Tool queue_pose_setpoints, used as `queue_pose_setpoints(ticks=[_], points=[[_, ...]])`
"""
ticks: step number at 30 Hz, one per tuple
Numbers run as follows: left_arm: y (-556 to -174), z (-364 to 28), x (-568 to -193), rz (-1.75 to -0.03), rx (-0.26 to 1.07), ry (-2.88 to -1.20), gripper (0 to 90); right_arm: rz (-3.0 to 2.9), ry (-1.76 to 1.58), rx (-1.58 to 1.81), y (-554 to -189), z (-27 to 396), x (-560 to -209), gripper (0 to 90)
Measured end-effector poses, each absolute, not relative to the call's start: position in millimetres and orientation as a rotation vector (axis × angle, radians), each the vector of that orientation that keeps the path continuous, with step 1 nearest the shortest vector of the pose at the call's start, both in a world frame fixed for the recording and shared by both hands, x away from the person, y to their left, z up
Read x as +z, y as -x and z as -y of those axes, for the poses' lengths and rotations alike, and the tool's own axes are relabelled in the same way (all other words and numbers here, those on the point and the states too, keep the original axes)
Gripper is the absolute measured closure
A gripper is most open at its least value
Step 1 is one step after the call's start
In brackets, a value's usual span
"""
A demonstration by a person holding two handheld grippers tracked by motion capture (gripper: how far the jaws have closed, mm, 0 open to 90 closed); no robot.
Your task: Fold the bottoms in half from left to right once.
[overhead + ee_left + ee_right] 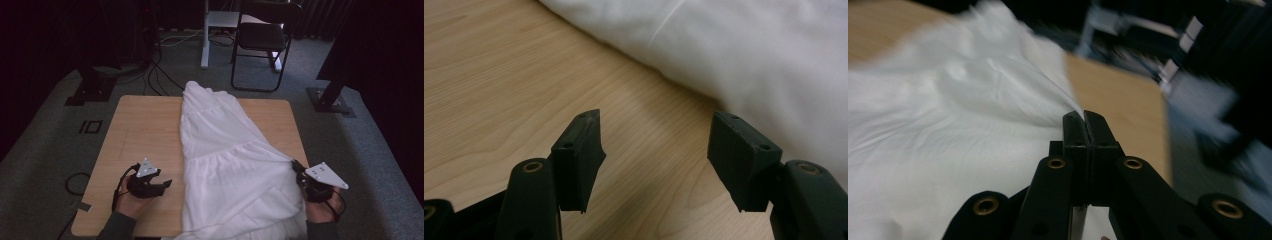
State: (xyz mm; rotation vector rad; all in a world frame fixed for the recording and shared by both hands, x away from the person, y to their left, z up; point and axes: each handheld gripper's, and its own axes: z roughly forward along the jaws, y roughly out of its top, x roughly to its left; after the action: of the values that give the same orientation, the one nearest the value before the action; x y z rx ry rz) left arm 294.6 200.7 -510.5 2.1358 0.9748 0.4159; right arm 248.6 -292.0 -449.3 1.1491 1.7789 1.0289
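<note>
- Wooden table [145,125], pale and grained, stands on grey carpet [45,145]; its left half is bare, its right half is covered.
- White garment [225,150], a tiered dress or skirt by the look of it, lies lengthwise down the table's right half, narrow at the far edge and widening toward the person, where it spills over the near edge.
- Black folding chair [265,35] stands on the carpet beyond the table, well apart from it.
- Right gripper [299,169], held in the person's right hand [322,207], sits at the garment's right edge near the table's right side. In the right gripper view its jaws are pressed together on a fold of the white cloth [1068,102], which rises taut to the tips.
- Left gripper [166,184], in the left hand [131,200], rests low over bare wood just beside the garment's left edge. In the left gripper view its jaws stand apart with only tabletop between them; the cloth [734,50] lies just beyond the fingertips, not touched.
</note>
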Motion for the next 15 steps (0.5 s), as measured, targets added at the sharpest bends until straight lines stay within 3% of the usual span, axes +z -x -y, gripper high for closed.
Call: queue_pose_setpoints(ticks=[1, 6, 11, 15], points=[[-295.4, -196.4, -511.3, -0.967, 0.409, -2.141, 38.2, -1.820, -1.245, 0.947, -263.0, 311.5, -471.5, 89.1], [-298.0, -167.5, -514.4, -0.908, 0.368, -2.182, 36.2, -1.932, -1.351, 0.830, -283.7, 328.9, -528.6, 89.0], [-299.7, -132.6, -518.0, -0.843, 0.266, -2.182, 34.6, -1.978, -1.409, 0.841, -291.7, 333.2, -547.6, 86.4], [-301.6, -110.8, -531.3, -0.841, 0.269, -2.265, 37.9, -2.014, -1.430, 0.808, -296.3, 333.1, -555.7, 84.4]])
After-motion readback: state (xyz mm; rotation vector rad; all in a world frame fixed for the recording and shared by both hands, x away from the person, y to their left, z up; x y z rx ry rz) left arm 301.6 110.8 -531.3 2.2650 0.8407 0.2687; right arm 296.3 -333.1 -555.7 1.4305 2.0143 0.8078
